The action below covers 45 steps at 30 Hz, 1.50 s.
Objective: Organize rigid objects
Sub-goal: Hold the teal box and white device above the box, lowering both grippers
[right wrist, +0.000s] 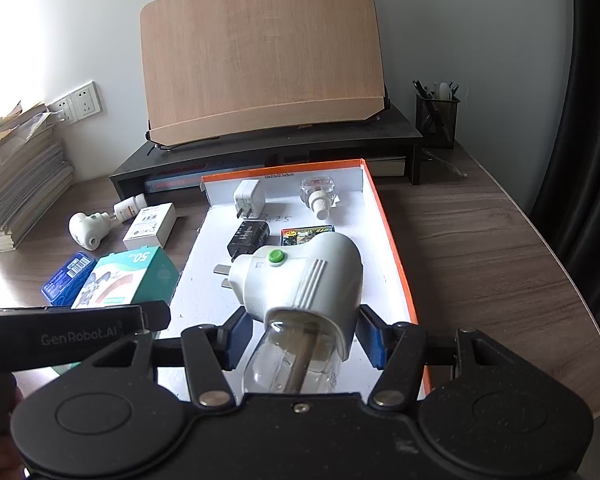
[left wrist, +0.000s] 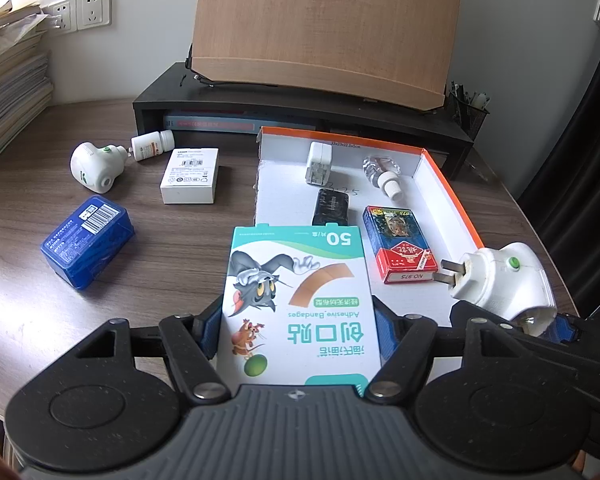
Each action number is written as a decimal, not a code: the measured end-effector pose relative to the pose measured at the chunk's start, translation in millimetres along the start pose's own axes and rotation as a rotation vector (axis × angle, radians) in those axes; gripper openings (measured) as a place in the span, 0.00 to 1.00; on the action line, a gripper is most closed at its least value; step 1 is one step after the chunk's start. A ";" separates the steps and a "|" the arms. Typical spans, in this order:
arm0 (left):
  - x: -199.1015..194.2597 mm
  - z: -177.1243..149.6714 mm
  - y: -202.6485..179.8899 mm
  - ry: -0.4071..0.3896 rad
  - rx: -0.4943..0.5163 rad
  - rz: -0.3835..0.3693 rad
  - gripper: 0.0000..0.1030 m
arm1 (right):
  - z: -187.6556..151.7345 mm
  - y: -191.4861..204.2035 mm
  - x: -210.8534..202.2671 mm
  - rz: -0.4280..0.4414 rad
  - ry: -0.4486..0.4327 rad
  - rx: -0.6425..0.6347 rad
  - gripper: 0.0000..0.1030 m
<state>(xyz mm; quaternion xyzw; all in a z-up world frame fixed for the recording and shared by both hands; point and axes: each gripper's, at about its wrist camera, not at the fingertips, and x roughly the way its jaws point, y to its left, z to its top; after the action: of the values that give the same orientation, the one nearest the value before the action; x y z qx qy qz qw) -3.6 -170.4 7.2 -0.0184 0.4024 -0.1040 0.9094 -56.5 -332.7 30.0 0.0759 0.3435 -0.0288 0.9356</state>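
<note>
**Both tongs loaded beside the orange-rimmed tray**

Left wrist view: the left tongs (left wrist: pixel 298 334) are clenched on the bandage box (left wrist: pixel 300 304), its blue pads pressed against the box's two long sides. The box sticks out forward, its far end overlapping the near-left edge of the orange-rimmed tray (left wrist: pixel 450 196). Inside the tray lie a white charger (left wrist: pixel 319 163), a black adapter (left wrist: pixel 332 207), a clear bottle (left wrist: pixel 384 172) and a deck of cards (left wrist: pixel 398 249). At the tray's near-right corner is the white plug-in vaporizer (left wrist: pixel 500 280), prongs pointing left, gripped by the right tongs (left wrist: pixel 540 326). Left of the tray on the surface (left wrist: pixel 172 264) sit a blue case (left wrist: pixel 88 242), a white carton (left wrist: pixel 191 175), a pill bottle (left wrist: pixel 153 145) and a second white vaporizer (left wrist: pixel 93 167).

Right wrist view: the right tongs (right wrist: pixel 300 340) are closed about halfway on the white plug-in vaporizer (right wrist: pixel 304 280), pads touching its lower shell and clear bottle. It hangs above the tray's (right wrist: pixel 388 232) near half, prongs aimed at the black adapter (right wrist: pixel 248 238). The bandage box (right wrist: pixel 128 276) is just left of the tray, held by the left tongs (right wrist: pixel 100 330).
</note>
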 end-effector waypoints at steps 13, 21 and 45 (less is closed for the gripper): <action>1.3 -0.8 -5.6 -0.001 0.004 0.004 0.70 | -0.7 -5.2 -1.8 0.000 0.003 0.006 0.67; 2.5 -1.5 -8.1 0.001 0.009 0.006 0.70 | 0.7 -6.3 -0.9 0.003 0.003 0.008 0.67; 8.2 0.3 -7.9 0.011 0.012 0.005 0.70 | 1.8 -6.5 7.0 0.001 0.018 0.021 0.67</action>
<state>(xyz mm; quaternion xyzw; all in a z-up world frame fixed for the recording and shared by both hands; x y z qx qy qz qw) 0.6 -179.8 2.3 -0.0114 0.4066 -0.1041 0.9076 -50.7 -339.4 26.1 0.0862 0.3514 -0.0315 0.9317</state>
